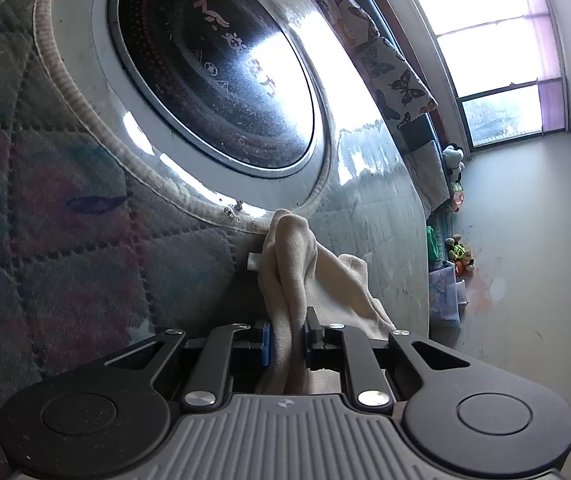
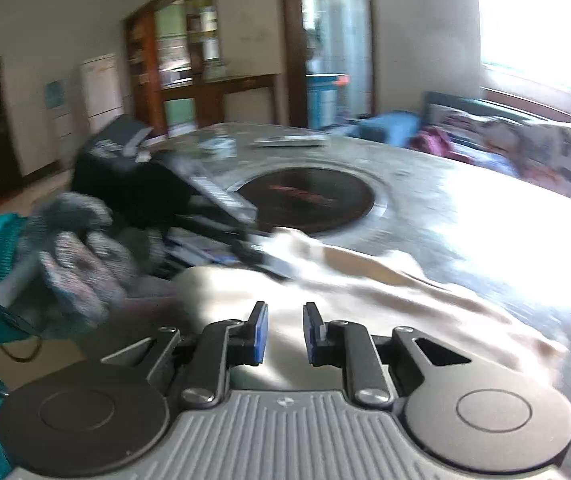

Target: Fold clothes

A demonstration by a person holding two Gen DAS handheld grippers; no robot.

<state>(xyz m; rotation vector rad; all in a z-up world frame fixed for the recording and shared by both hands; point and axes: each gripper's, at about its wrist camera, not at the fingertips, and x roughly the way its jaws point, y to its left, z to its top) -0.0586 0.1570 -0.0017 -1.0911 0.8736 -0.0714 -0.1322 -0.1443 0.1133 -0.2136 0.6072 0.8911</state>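
Observation:
A cream cloth [image 1: 297,280] hangs bunched between my left gripper's blue pads; the left gripper [image 1: 287,340] is shut on it, close to the table's trimmed edge. In the right wrist view the same cloth [image 2: 365,292] lies spread and rumpled on the shiny round table [image 2: 465,208]. My right gripper [image 2: 285,320] hovers over its near part, jaws a little apart with nothing clamped between them. A gloved hand [image 2: 73,256] holds the left gripper [image 2: 271,258] at the cloth's left end; that area is motion-blurred.
A dark round cooktop [image 2: 309,196] sits in the table's middle. A quilted cover [image 1: 45,200] hangs below the table edge. A butterfly-print sofa [image 1: 385,60] stands by the window [image 1: 493,52]. Flat items [image 2: 285,142] lie at the table's far side.

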